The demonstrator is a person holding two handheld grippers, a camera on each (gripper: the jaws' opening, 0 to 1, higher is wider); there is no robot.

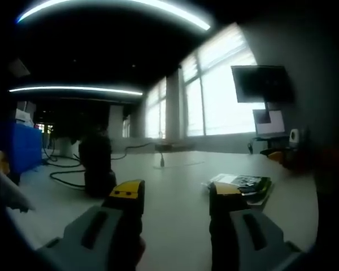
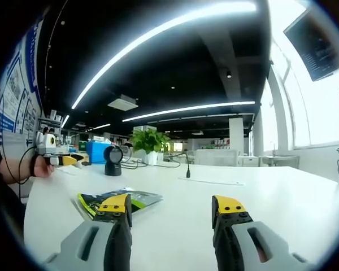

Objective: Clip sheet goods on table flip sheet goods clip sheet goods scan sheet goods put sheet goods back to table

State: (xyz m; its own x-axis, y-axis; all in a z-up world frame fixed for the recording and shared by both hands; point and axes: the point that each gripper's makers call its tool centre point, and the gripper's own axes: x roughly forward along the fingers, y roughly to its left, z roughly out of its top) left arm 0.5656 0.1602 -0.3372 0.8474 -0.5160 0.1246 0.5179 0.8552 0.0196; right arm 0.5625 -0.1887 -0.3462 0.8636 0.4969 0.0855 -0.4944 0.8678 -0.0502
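Left gripper view: the left gripper [image 1: 176,199] hovers low over a white table [image 1: 175,169], its yellow-tipped jaws spread wide and holding nothing. The sheet goods [image 1: 244,185], a flat printed packet, lie on the table just beyond the right-hand jaw, toward the table's right edge as this view shows it. A dark scanner [image 1: 97,164] on a stand waits well apart from the packet, across the table to the left, its cable trailing off behind. A monitor [image 1: 261,83] hangs near the windows.

Right gripper view: the right gripper [image 2: 172,210] also sits above the table [image 2: 282,197] with jaws wide and empty. The sheet goods [image 2: 120,199] rest flat on the table just behind the left-hand jaw, near the table's edge closest to the camera. The scanner [image 2: 113,160] stands farther back, beside a potted plant [image 2: 149,142]. At the far left, a person's hand [image 2: 40,167] holds something yellow.

The opening clip appears not yet made. Done well, it likely calls for lowering one jaw flush to the table and sliding under a free edge of the packet, since so thin a sheet may skid away or buckle if pinched from above.
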